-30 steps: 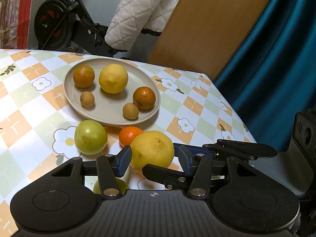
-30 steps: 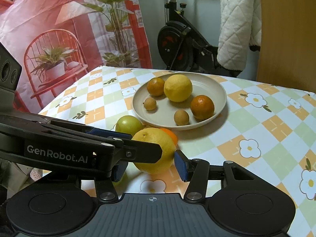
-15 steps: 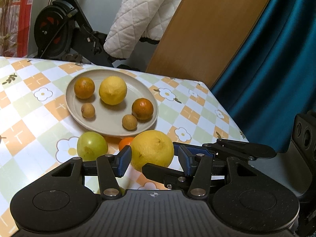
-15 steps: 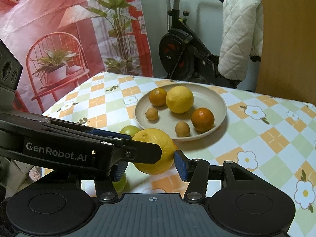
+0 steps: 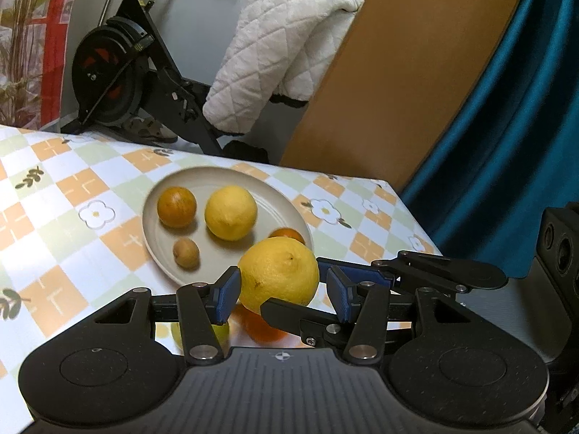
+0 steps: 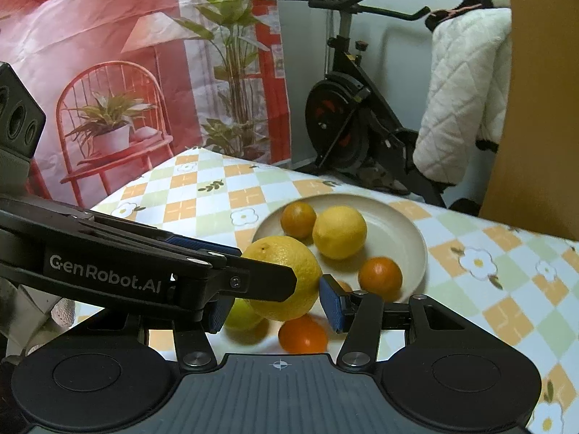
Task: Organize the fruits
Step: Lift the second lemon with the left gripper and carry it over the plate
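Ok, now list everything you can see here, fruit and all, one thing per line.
plate: one, beige, on the tablecloth
tablecloth: one, orange, green and white checks, over the table
plate lemon: one, yellow, middle of plate
far orange: one, orange, on plate beside plate lemon
near orange: one, orange, near edge of plate
small brown fruit: one clearly seen, tan, on plate
large lemon: one, yellow, between both tongs
loose orange: one, orange, on cloth under large lemon
green fruit: one, yellow-green, beside loose orange
exercise bike: one, black, behind table
curtain: one, teal, far right
left tongs: one, black, blue pads
right tongs: one, black, blue pads
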`<state>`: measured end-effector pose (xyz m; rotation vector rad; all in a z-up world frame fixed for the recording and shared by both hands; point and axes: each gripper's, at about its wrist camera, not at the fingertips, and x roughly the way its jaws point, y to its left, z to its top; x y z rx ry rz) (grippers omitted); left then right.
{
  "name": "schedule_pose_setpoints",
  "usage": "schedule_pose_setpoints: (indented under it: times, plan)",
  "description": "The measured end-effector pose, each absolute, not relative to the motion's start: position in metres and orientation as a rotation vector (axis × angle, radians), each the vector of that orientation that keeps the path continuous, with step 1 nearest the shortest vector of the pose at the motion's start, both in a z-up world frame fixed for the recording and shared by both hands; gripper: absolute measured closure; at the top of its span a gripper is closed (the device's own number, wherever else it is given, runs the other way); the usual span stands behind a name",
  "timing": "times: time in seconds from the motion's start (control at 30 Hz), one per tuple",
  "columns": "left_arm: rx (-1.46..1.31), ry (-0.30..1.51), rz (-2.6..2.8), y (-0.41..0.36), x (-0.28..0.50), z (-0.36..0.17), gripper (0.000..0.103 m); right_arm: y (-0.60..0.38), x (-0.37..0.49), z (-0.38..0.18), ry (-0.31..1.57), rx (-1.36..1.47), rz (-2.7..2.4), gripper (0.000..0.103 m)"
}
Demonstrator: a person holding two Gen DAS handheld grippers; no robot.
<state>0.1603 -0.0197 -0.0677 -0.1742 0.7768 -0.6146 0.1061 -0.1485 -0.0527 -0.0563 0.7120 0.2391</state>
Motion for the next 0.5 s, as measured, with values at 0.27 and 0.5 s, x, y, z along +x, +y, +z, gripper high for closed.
schedule_pose_setpoints:
  times: [0.27,0.5]
  plan:
    - [-0.159,0.780,-0.596,-0.023,0.189,-0.072,0.049,-0.150,0.139,-0.057,0.719,-0.077,0.255,0.055]
    - [-0.149,0.826,-0.587,-0.026,0.209,-0.084,0.049,-0.153,0.162,-0.072,0.759,-0.065,0.254,0.055]
